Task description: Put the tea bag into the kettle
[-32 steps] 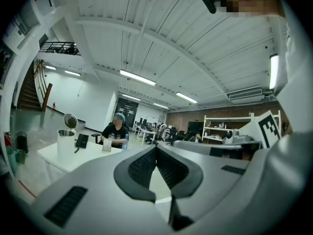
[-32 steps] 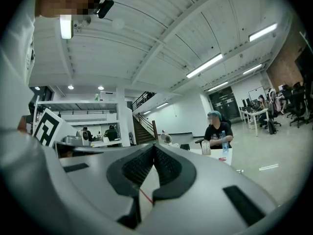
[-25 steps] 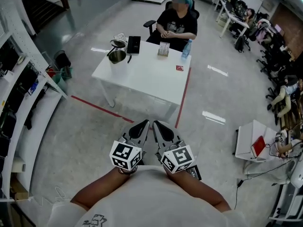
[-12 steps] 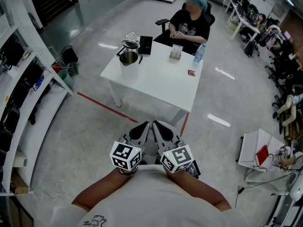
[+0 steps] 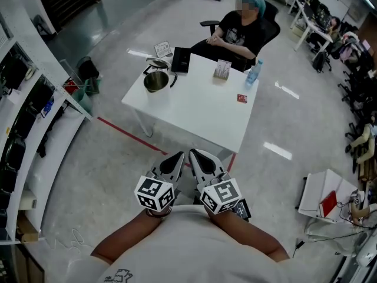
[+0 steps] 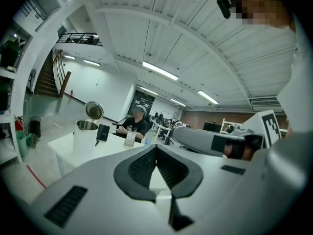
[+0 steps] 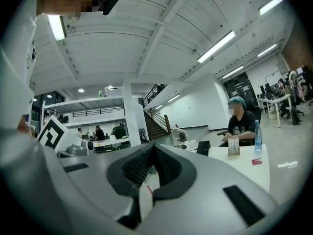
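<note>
**Both grippers shut and empty, short of the table; tea bag lies on the tabletop**

Grey polished floor (image 5: 88, 170) with a red tape line (image 5: 126, 133) running under the table's near side. White shelving (image 5: 29, 117) along the left edge of the head view. White table (image 5: 194, 108) sits ahead of the person, well apart from both grippers. A seated person (image 5: 241, 31) in dark clothes is at the far side, hands at the table edge.

Left gripper (image 5: 177, 156) and right gripper (image 5: 194, 154) are held side by side close to the wearer's body, over the floor just before the table's near corner, pointing roughly level toward it. Left gripper view: pads pressed together at the tips, nothing between them. Right gripper view: same, pads meeting, nothing pinched.

Kettle (image 5: 156, 81) stands upright at the table's far left corner, lid flipped open, inside looks empty. Black flat case (image 5: 181, 59) is just beside it at the far edge. Water bottle (image 5: 254, 73) stands upright at the far right edge, a small card holder (image 5: 222, 69) to its left. Tea bag (image 5: 241, 98), small red packet, lies flat near the right edge, close to the bottle, well apart from the kettle.
</note>
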A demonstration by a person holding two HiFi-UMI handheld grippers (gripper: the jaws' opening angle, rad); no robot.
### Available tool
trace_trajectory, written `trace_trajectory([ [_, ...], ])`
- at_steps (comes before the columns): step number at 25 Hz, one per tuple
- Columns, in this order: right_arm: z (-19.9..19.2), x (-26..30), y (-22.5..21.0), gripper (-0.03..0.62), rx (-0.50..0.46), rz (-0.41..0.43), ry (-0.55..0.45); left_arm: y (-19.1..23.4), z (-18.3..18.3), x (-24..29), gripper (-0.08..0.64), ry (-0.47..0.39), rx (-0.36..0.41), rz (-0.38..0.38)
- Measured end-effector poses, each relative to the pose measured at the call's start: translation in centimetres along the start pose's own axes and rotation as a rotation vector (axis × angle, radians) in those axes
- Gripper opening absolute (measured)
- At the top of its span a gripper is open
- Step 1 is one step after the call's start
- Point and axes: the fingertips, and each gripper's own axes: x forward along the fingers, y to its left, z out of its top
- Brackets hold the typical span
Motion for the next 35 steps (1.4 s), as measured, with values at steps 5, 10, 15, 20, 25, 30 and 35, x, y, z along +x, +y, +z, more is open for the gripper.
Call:
trace_trajectory([
  [5, 0.6, 1.9, -5.5, 0.011, 0.001, 0.012, 0.037, 0.4, 1.5, 6.0, 0.009, -0.005, 0.019, 0.018],
  [10, 2.2, 2.2, -13.9, 0.011, 0.0, -0.022, 0.047, -0.6, 1.9, 13.9, 0.009, 0.004, 0.003, 0.01],
  [15, 4.4, 1.4, -22.3, 0.011, -0.005, -0.061, 0.033, -3.2, 3.6, 22.3, 0.009, -0.014, 0.03, -0.015],
  [20, 4.4, 1.0, -28.3, 0.011, 0.043, -0.083, 0.055, -5.3, 3.3, 28.2, 0.009, 0.022, 0.041, -0.063],
  [25, 3.7, 1.1, -32.3, 0.011, 0.058, -0.127, 0.068, -5.7, 2.4, 32.3, 0.009, 0.06, 0.041, -0.101],
  [30, 3.8, 1.9, -36.5, 0.012, 0.085, -0.186, 0.066, -5.2, 1.8, 36.8, 0.009, 0.108, 0.062, -0.154],
  [35, 3.4, 3.4, -40.4, 0.012, 0.074, -0.252, 0.096, -4.0, 1.2, 40.7, 0.009, 0.177, 0.066, -0.194],
])
